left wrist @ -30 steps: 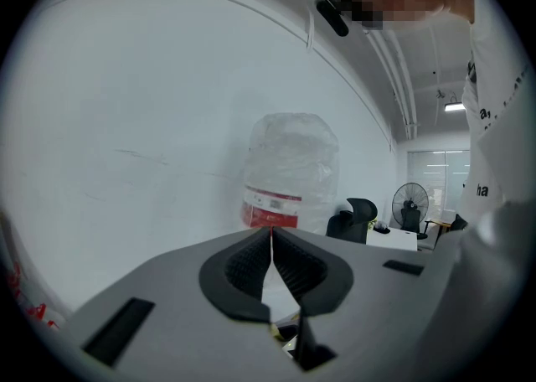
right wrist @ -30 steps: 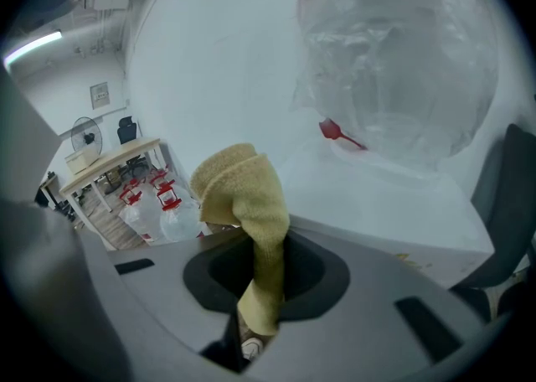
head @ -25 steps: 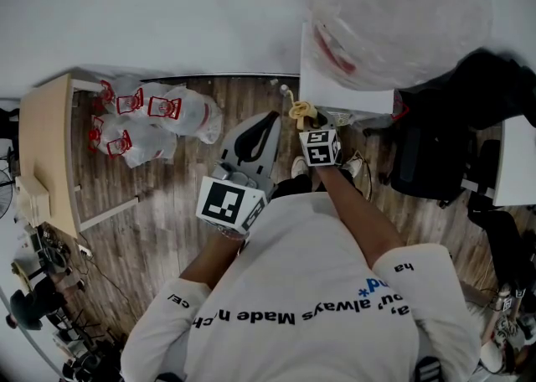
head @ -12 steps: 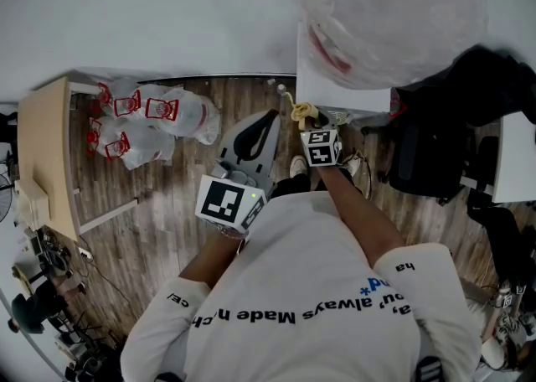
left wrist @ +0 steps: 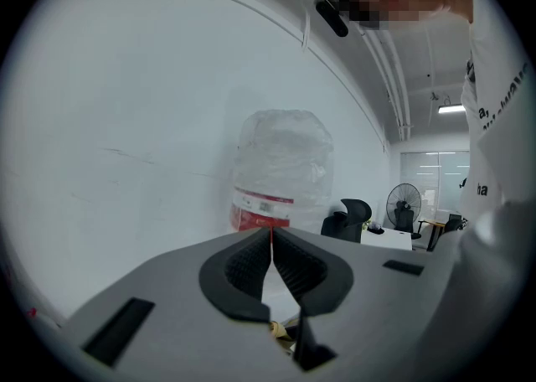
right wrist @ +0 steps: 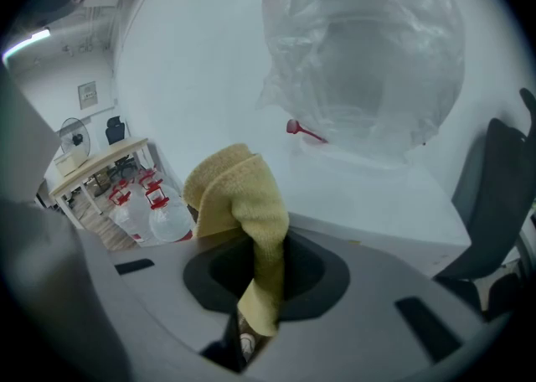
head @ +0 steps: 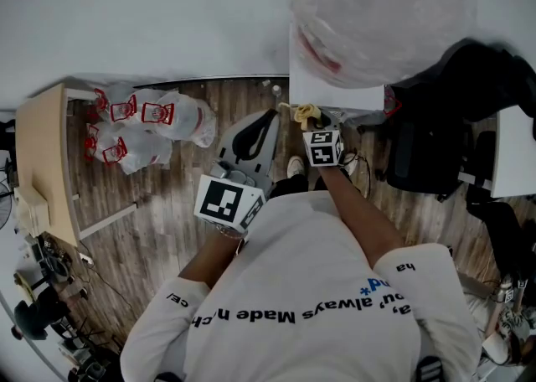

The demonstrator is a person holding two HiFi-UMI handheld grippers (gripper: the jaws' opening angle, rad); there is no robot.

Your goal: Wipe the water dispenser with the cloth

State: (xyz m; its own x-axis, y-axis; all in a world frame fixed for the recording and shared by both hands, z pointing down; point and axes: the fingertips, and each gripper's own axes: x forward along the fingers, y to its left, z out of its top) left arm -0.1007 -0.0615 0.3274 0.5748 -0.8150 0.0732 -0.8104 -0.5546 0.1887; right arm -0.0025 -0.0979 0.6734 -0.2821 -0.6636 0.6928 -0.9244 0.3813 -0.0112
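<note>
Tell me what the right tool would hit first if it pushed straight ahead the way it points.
Probably the white top of the water dispenser, just below the plastic-wrapped bottle; the yellow cloth clamped in the right tool would touch it first. Depth is hard to judge.

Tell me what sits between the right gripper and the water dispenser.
Only the yellow cloth, clamped in the right gripper, its bunched end pointing toward the water dispenser. The right gripper view shows nothing else there.

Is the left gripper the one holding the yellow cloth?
No, the left gripper has its jaws shut on nothing; the cloth is pinched in the right gripper.
</note>
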